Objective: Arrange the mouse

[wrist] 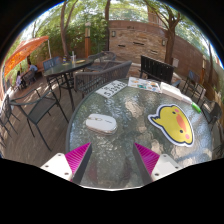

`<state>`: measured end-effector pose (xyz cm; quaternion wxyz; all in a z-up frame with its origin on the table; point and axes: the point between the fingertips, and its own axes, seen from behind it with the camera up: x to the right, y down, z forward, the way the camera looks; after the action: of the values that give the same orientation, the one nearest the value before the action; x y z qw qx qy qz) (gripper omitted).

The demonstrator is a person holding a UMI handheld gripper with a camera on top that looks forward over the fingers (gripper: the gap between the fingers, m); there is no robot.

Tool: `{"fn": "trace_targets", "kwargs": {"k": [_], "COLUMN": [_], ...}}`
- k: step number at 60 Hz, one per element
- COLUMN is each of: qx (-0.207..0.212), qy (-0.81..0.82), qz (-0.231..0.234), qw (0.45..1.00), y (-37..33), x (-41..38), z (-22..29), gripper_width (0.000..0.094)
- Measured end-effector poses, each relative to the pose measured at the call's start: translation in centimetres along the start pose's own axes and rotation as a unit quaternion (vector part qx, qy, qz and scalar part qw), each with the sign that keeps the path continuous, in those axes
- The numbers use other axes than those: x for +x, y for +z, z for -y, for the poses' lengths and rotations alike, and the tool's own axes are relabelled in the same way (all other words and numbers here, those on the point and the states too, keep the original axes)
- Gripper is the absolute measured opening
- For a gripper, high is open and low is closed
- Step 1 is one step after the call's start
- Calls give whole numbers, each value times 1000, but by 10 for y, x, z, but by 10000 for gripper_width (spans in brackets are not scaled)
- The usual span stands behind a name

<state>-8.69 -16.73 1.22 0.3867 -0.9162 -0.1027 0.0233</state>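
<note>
A white mouse [101,123] lies on a round grey table [125,145], ahead of my fingers and a little left of the gap between them. A yellow duck-shaped mat [172,123] lies to its right, beyond the right finger. My gripper [113,160] is open and empty, its two pink-padded fingers [78,158] spread wide over the near part of the table, well short of the mouse.
A flat white card or booklet [111,89] and another light item [146,85] lie at the table's far side. Dark metal patio chairs [40,105] and tables [75,68] stand to the left and behind. A brick wall [135,38] and trees are beyond.
</note>
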Motion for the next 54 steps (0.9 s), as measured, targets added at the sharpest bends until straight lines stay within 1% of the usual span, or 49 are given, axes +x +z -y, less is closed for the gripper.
{"fn": "trace_targets", "kwargs": {"k": [9,11,13,19,28,30,34,38,41,42,43,50,54], "qx": [-11,-3,-1,1,-2,-3,-9,-8,-6,-5,-6,-15,-25], "qy": [-10,-10,-10,-16,-1,7,25,29,25,24,24,31,40], "qz": [-5,3,0,-4,-23,-18,-6,-11,-8,-7,-7,-22,-18], "qw": [1000,1000,1000,1000,1000,1000,1000,999,1000,1000,1000,999,999], "y": [60,65,76,92,113,116,118,117,116,116,116,116,114], "x": [-15,-21,-17,-15,-2,-4,-10,-11,-16,-18,-19,-17,-18], "z": [19,28,35,53,70,71,70,70,70,70,70,70,72], "gripper_width": [848,836,835,839,835,810,702,655,558,498,477,403,360]}}
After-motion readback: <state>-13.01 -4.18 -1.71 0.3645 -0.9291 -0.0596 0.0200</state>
